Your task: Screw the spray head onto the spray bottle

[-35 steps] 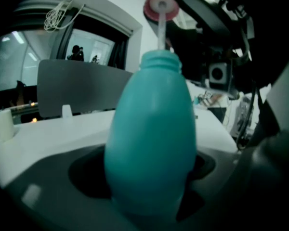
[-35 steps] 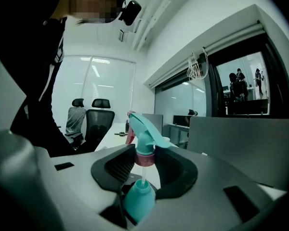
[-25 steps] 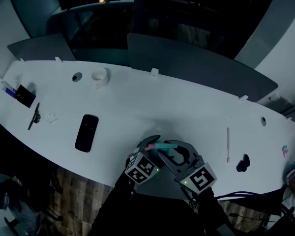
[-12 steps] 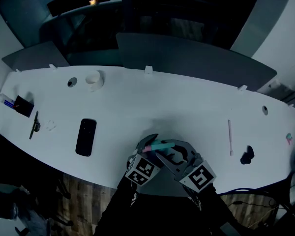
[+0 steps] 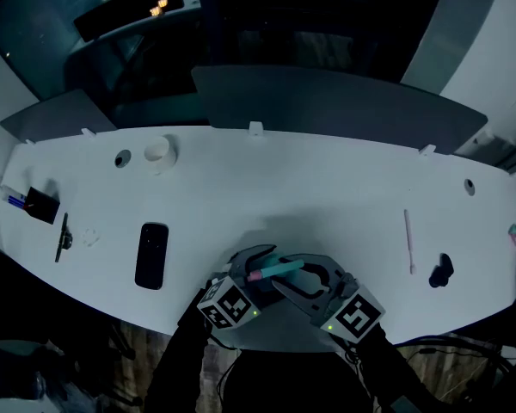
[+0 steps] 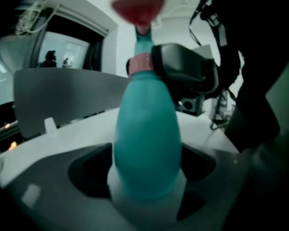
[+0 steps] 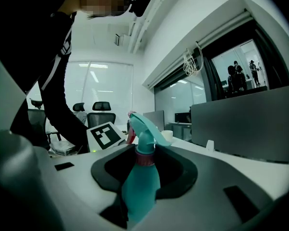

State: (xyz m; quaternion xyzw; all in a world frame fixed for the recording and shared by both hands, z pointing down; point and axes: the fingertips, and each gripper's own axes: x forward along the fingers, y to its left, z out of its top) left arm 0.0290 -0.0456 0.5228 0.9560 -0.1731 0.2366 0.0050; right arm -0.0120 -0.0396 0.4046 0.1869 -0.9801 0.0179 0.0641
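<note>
Spray bottle point(image 6: 147, 143) is sitting clamped by its teal body in the left gripper's point(image 6: 147, 172) wide-set jaws. The right gripper point(image 7: 144, 170) is clamping the pink collar point(image 7: 145, 159) of the spray head point(image 7: 147, 126). Both are hovering over the white table's point(image 5: 327, 196) near edge.

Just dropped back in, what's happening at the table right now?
A person has a gripper in each hand, both on the teal spray bottle, held over the near edge of the white table. The left gripper clasps the bottle's body. The right gripper is closed at the pink collar of the spray head. The head sits on the neck already, though how tightly it is screwed down cannot be told.
</note>
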